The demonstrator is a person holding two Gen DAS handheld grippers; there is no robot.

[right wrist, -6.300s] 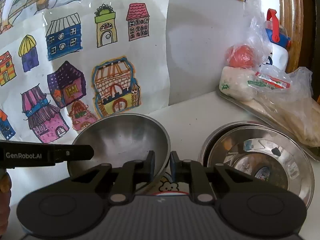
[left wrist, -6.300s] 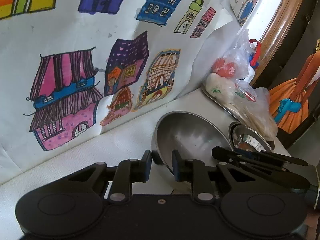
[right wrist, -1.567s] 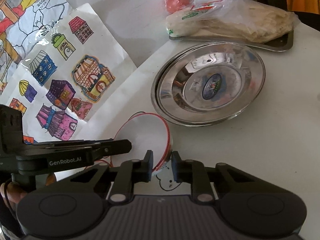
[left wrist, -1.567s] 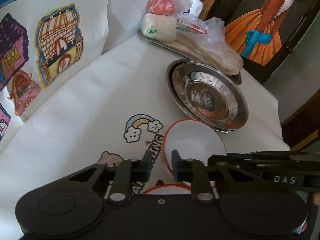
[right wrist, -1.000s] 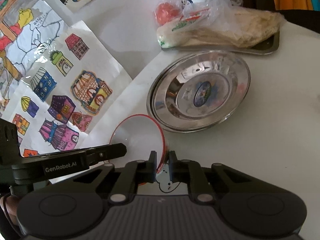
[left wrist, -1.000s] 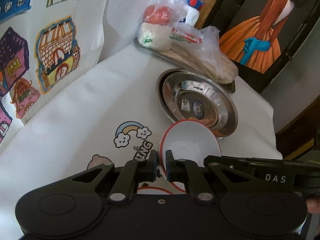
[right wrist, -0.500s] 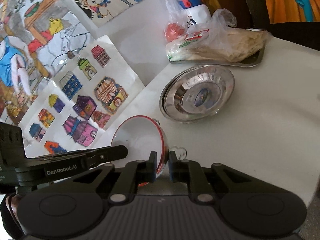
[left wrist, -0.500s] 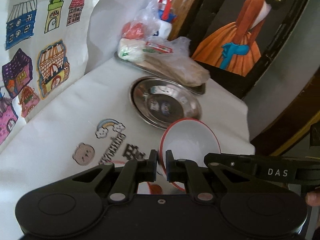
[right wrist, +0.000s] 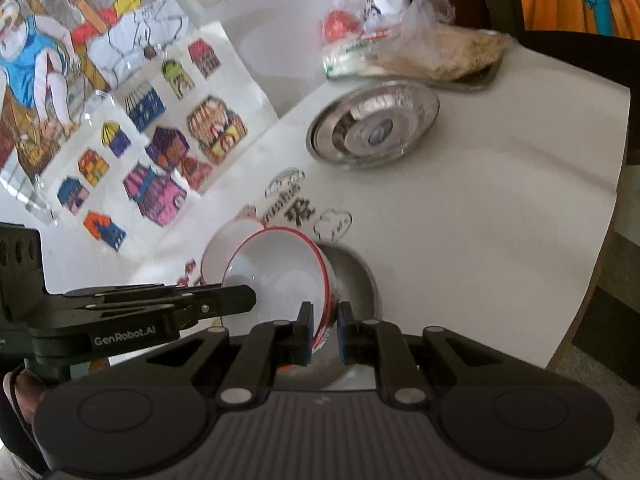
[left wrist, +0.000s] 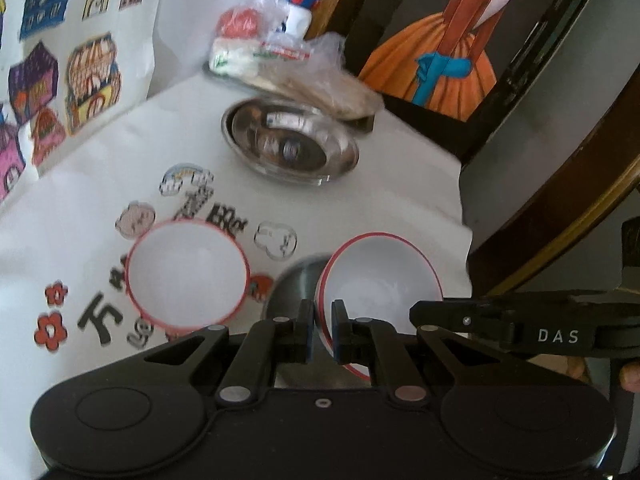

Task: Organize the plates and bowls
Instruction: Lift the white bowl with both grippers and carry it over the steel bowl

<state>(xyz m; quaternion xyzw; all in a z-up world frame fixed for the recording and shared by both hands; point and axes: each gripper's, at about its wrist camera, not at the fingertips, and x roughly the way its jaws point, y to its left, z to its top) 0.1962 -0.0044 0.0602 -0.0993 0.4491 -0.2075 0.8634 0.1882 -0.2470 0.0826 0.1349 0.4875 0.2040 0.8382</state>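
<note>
A white bowl with a red rim [left wrist: 380, 280] hangs tilted above a steel bowl [left wrist: 290, 288]. My left gripper [left wrist: 322, 320] is shut on its near left rim. In the right wrist view the same white bowl [right wrist: 276, 280] has my right gripper [right wrist: 323, 330] shut on its right rim, over the steel bowl [right wrist: 358, 276]. Each gripper appears side-on in the other's view: the right gripper [left wrist: 418, 312] and the left gripper [right wrist: 250, 294]. A second red-rimmed white bowl [left wrist: 186, 276] rests on the tablecloth to the left. Stacked steel plates [left wrist: 290, 140] lie further back.
A steel tray [right wrist: 476, 80] with plastic bags of food [left wrist: 304, 76] and a bottle stands at the back. Children's drawings [right wrist: 160, 140] lean on the wall at left. A framed picture of an orange dress [left wrist: 440, 48] stands at right. The table edge [right wrist: 600, 256] runs close on the right.
Both grippers have drawn back and risen with the white bowl. The steel plates now lie further off, and the second white bowl and the steel bowl have come into view.
</note>
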